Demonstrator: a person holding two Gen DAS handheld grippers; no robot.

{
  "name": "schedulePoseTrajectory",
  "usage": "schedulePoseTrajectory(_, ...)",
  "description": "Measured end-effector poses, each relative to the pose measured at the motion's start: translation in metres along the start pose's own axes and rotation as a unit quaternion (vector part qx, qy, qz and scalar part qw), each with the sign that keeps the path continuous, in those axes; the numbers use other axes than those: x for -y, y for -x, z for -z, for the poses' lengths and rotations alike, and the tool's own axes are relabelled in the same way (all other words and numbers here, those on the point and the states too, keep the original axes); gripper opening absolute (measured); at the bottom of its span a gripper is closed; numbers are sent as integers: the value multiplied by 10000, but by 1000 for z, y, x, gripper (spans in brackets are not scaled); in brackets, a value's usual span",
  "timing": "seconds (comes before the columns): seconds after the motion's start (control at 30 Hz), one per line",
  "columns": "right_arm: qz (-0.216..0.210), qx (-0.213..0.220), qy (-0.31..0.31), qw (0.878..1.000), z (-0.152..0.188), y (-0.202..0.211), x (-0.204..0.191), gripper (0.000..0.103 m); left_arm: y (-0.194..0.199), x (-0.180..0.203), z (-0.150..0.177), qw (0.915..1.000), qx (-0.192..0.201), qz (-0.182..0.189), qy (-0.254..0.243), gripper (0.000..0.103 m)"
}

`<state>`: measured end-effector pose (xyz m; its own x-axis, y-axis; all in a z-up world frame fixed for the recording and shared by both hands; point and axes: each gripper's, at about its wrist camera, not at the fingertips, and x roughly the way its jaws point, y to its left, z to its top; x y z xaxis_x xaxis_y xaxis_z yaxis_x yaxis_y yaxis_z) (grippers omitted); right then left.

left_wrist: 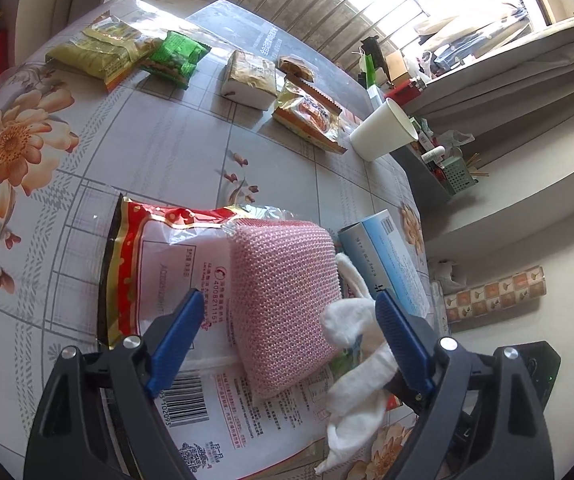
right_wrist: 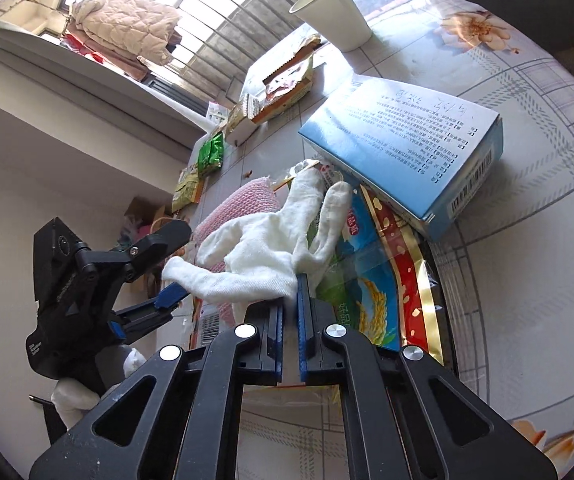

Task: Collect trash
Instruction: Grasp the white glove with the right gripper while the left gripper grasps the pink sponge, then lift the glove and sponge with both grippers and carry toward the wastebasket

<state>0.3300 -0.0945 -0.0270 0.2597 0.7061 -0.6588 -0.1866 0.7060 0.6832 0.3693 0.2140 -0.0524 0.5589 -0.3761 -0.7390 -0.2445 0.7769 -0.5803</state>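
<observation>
White glove [right_wrist: 263, 256], limp and fingers splayed, pinched at its cuff between the closed blue pads of the right gripper [right_wrist: 291, 300], draped over a pink scouring sponge [left_wrist: 287, 304] and a flattened rice bag [right_wrist: 371, 280]. Left gripper [left_wrist: 287, 312] alongside, spread wide and empty, one blue finger [left_wrist: 179, 332] over the bag's printed back, the other just beside the glove. Blue medicine box [right_wrist: 403, 140] lying flat on the bag's far edge. Farther across the floral tablecloth [left_wrist: 87, 152]: upright white paper cup [left_wrist: 383, 132] near the edge, torn orange snack wrapper [left_wrist: 311, 116], tissue pack [left_wrist: 251, 80], green packet [left_wrist: 175, 60] and yellow-green packet [left_wrist: 99, 52]. Barred window [right_wrist: 223, 4] behind, sunlit.
</observation>
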Motion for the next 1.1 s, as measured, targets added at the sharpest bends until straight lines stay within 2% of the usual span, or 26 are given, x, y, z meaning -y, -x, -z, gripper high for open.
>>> schedulePoseTrajectory(0.13,66,175,212,9996,13,22,-8,4,-6,9,1,9996,-76,-239,-132,85)
schedulePoseTrajectory(0.27,254,357,362,9984,27,42,-10,4,-17,28,4,9961,-70,-674,-562,85)
schedulePoseTrajectory(0.43,443,542,378,9968,42,59,-2,4,-37,44,8,9868,-62,-1312,-947,85)
schedulePoseTrajectory(0.63,596,705,284,9953,56,73,11,4,-52,53,18,9749,-44,-1776,-1345,85)
schedulePoseTrajectory(0.77,570,743,131,9955,60,78,20,4,-52,58,22,9685,68,-1889,-1621,85)
schedulePoseTrajectory(0.97,479,816,23,9955,64,84,26,4,-45,62,24,9656,127,-1871,-1802,78)
schedulePoseTrajectory(1.1,427,882,9,9952,64,89,28,4,-31,62,27,9644,221,-1790,-1936,62)
